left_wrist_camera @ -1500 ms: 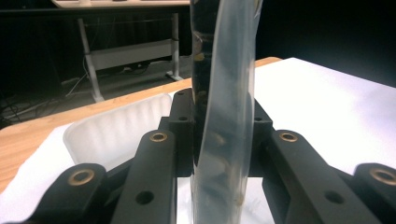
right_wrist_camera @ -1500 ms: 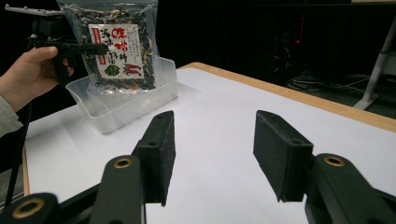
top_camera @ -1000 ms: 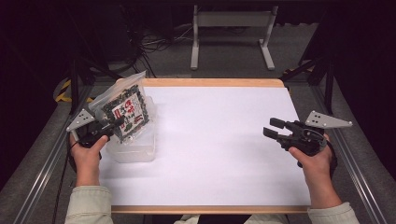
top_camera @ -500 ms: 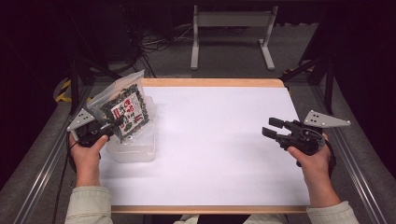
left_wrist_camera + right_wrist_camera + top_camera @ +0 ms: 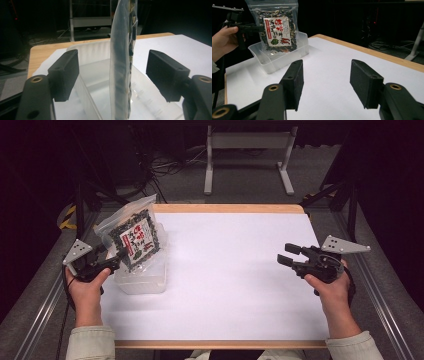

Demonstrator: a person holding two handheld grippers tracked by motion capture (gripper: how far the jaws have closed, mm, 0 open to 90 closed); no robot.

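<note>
The seaweed packet already stands on edge inside the clear plastic tub. The left gripper has just been opening, its jaws now apart on either side of the packet without pressing it. What looks left is backing away; the right gripper, well away from the tub, has been easing wider and holds nothing.

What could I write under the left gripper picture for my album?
Open left gripper fingers either side of a snack bag standing in a clear tub.
</note>
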